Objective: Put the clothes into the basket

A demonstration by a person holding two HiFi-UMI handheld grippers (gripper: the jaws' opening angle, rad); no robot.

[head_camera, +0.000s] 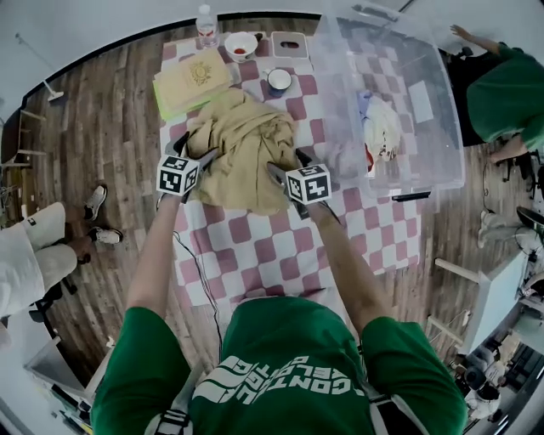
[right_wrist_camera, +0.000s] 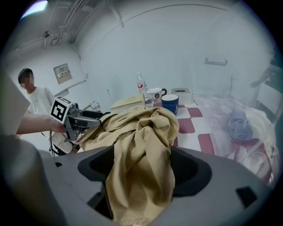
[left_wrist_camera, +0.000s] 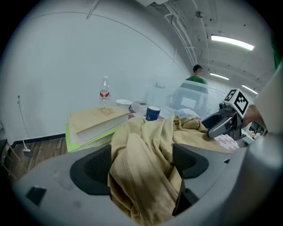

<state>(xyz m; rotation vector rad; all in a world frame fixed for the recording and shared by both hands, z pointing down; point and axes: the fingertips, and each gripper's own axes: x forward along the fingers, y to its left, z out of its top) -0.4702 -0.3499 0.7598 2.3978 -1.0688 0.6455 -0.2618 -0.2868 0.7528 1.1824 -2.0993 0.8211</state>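
A crumpled tan garment (head_camera: pixel 242 149) lies on the red-and-white checked table (head_camera: pixel 255 246). My left gripper (head_camera: pixel 197 151) is at the garment's left edge and my right gripper (head_camera: pixel 289 166) at its right edge. In the left gripper view the left gripper (left_wrist_camera: pixel 141 163) has its jaws wide apart, and a fold of the tan garment (left_wrist_camera: pixel 146 172) lies loosely between them. The right gripper (right_wrist_camera: pixel 141 167) is likewise open, with the tan garment (right_wrist_camera: pixel 137 176) draped through the gap. The clear plastic basket (head_camera: pixel 442 110) stands to the right, with pale clothes (head_camera: pixel 382 127) inside.
Behind the garment lie stacked books (head_camera: pixel 191 81), a blue mug (head_camera: pixel 279 79), a white cup (head_camera: pixel 240 44), a water bottle (head_camera: pixel 205 21) and a tissue box (head_camera: pixel 290 44). A person in green (head_camera: pixel 501 93) stands beyond the basket. Another person sits at the left (head_camera: pixel 34 255).
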